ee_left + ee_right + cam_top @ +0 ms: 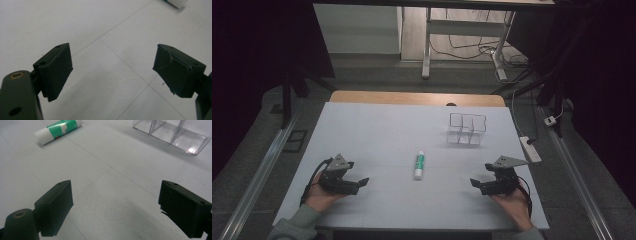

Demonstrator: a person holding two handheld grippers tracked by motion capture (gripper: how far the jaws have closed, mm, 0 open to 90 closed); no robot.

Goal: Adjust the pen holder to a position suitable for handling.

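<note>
From above, the glue stick (419,165) lies mid-desk (377,130), between the left gripper (361,183) and right gripper (473,183) near the front edge. Both gripper views show jaws spread, empty; a clear organiser (175,133) sits toward the far right.

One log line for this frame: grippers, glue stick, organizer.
left gripper: open, empty | right gripper: open, empty | glue stick: lying flat between them, untouched | clear organizer: upright, far right, compartments look empty

Dim, grainy; dark surround, soft shadows, tool views slightly blurred.
</note>
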